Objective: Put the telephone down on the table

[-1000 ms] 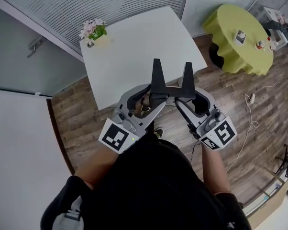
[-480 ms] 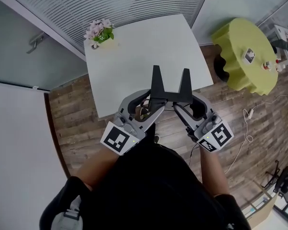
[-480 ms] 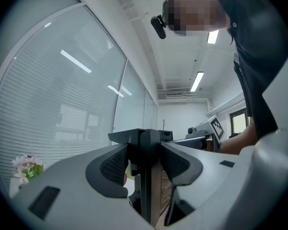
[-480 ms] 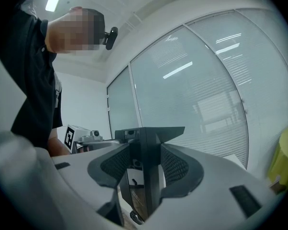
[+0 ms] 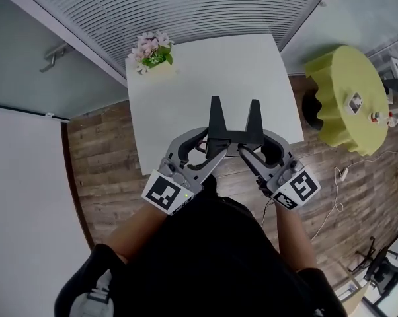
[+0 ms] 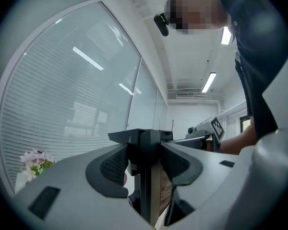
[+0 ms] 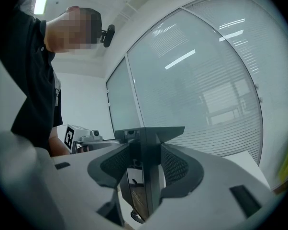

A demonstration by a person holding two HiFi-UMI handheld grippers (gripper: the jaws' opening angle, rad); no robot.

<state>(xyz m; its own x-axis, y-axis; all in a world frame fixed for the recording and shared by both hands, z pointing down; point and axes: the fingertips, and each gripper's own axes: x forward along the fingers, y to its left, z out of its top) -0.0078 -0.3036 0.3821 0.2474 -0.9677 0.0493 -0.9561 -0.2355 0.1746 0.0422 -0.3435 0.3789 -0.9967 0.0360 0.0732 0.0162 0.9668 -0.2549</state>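
Observation:
The telephone (image 5: 235, 133) is a black piece with two upright prongs on a low base. I hold it between both grippers, a little above the near part of the white table (image 5: 205, 71). My left gripper (image 5: 214, 145) is shut on its left end and my right gripper (image 5: 250, 147) on its right end. In the left gripper view the ribbed pads (image 6: 114, 164) press a black upright edge of the telephone (image 6: 145, 176). The right gripper view has the same grip, jaws tight on the telephone's black edge (image 7: 149, 176). Both grippers point level, towards each other.
A pot of pink flowers (image 5: 153, 50) stands at the table's far left corner. A round table with a yellow-green cloth (image 5: 348, 98) and small items stands to the right. A glass wall with blinds (image 5: 172, 5) runs behind the table. Wooden floor (image 5: 106, 150) lies around it.
Both grippers have carried the telephone forward, further over the white table and slightly lower. The grip on it has not changed.

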